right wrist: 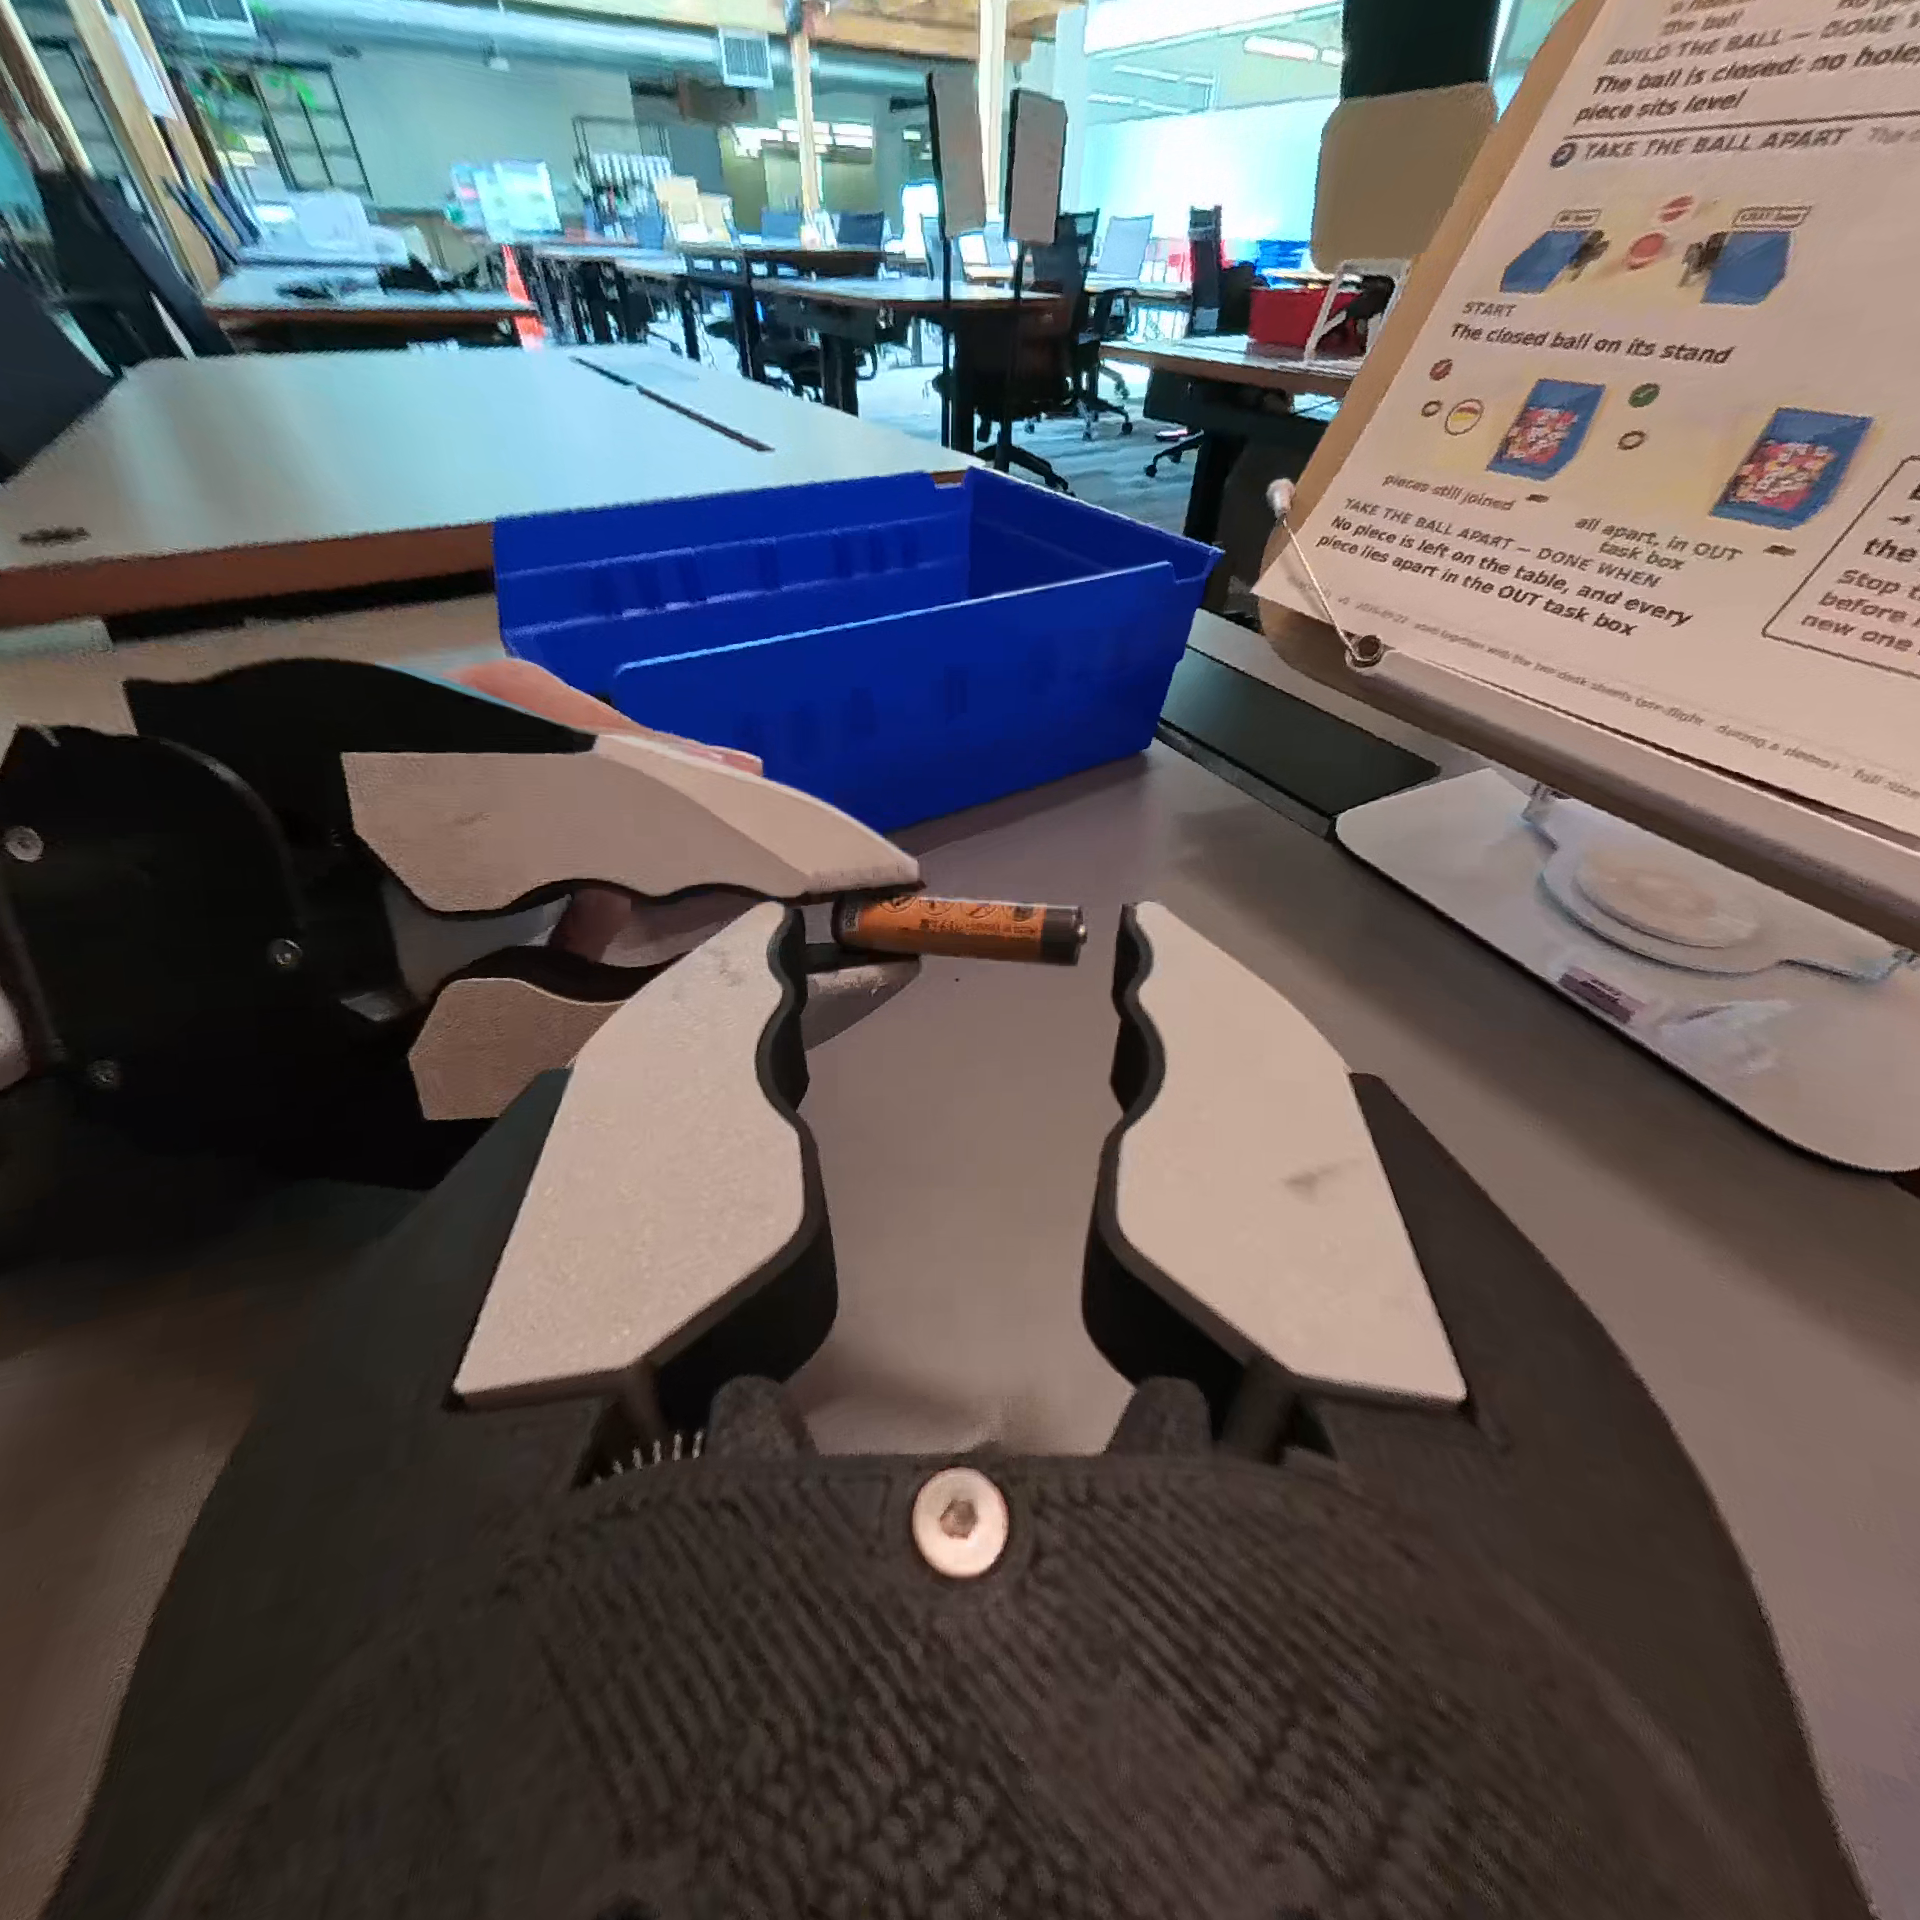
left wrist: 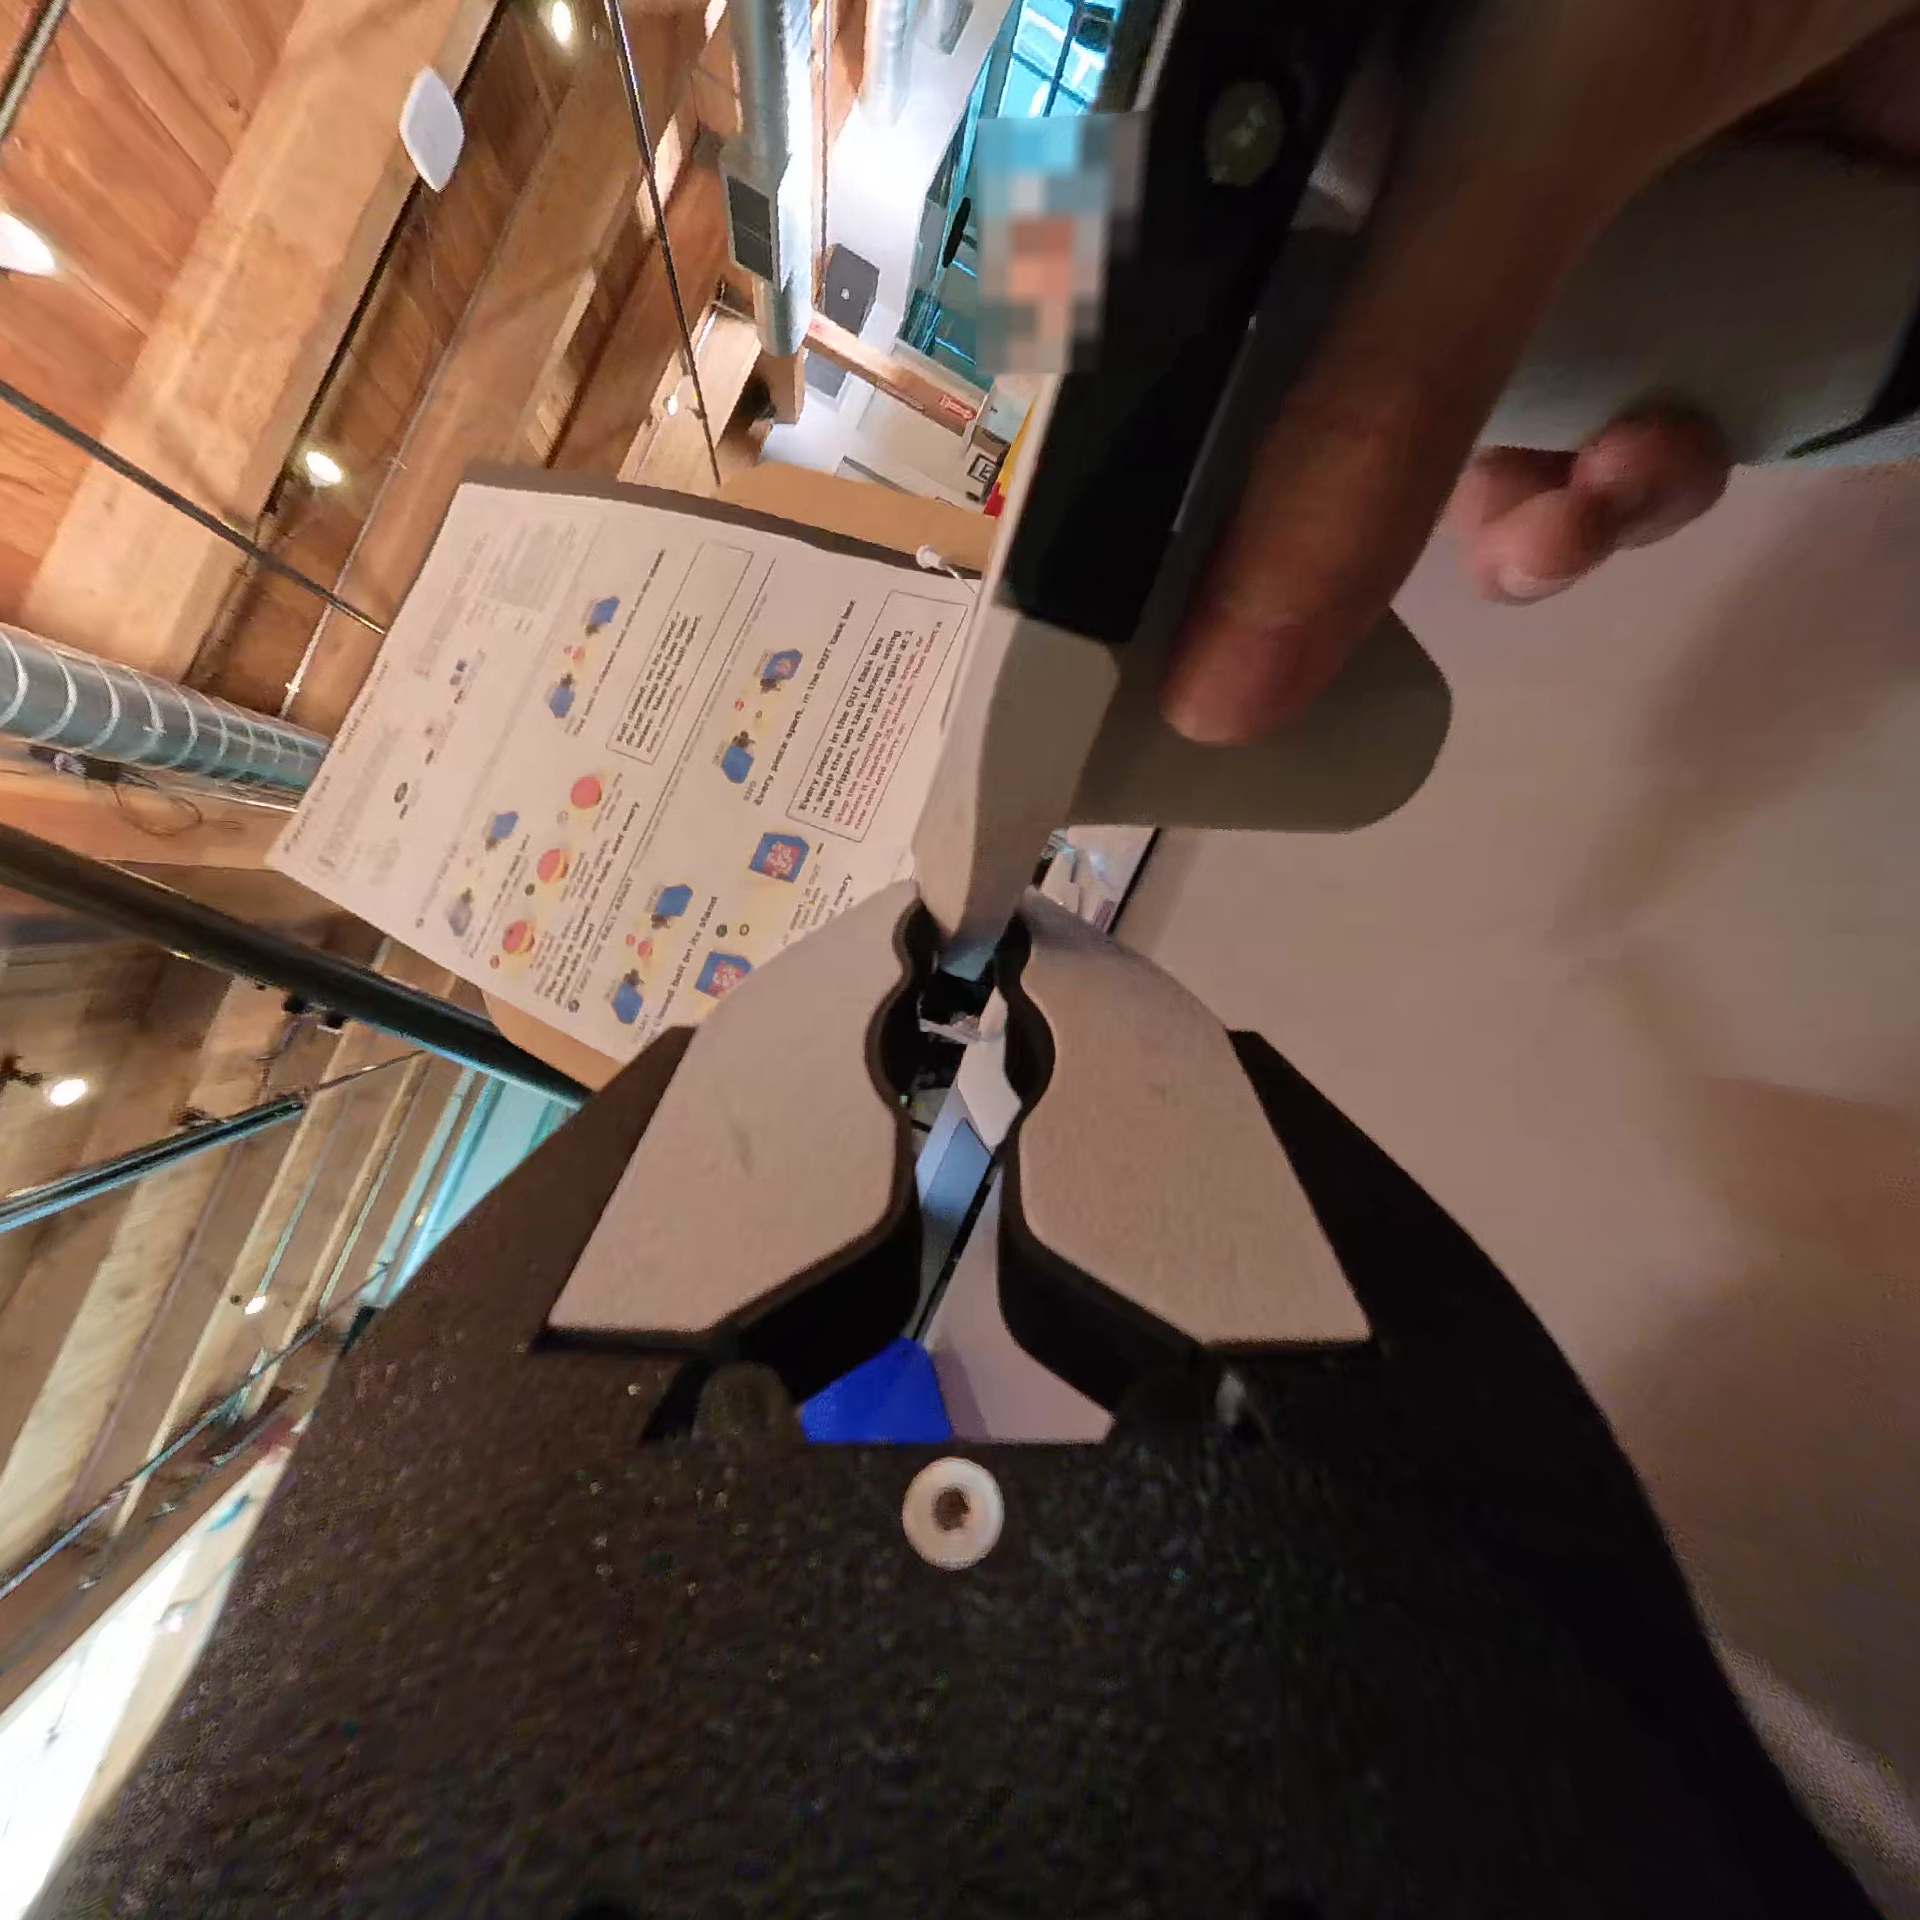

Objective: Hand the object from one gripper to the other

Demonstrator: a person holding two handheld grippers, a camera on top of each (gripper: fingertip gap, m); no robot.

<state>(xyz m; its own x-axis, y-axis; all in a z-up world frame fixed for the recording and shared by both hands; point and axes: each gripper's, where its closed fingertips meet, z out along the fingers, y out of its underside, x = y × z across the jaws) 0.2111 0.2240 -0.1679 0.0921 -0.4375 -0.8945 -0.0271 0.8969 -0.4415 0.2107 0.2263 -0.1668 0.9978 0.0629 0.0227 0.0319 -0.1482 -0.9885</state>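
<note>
Battery held out over the grey table (right wrist: 1299,1039), blue bin (right wrist: 852,634) behind.
The left gripper (right wrist: 883,914) is clamped on one end of the battery (right wrist: 961,928); the right gripper (right wrist: 956,997) waits with jaws spread wide, the battery's free end between its tips.

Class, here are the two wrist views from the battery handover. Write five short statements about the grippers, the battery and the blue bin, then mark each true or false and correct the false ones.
1. The left gripper is shut on one end of the battery. True.
2. The right gripper is clamped on the battery. False: its jaws stand open, with the battery's free end between the fingertips.
3. The blue bin holds the battery. False: the battery is held above the grey table, in front of the bin.
4. The battery lies roughly level. True.
5. An instruction sheet stands to the right. True.
</note>
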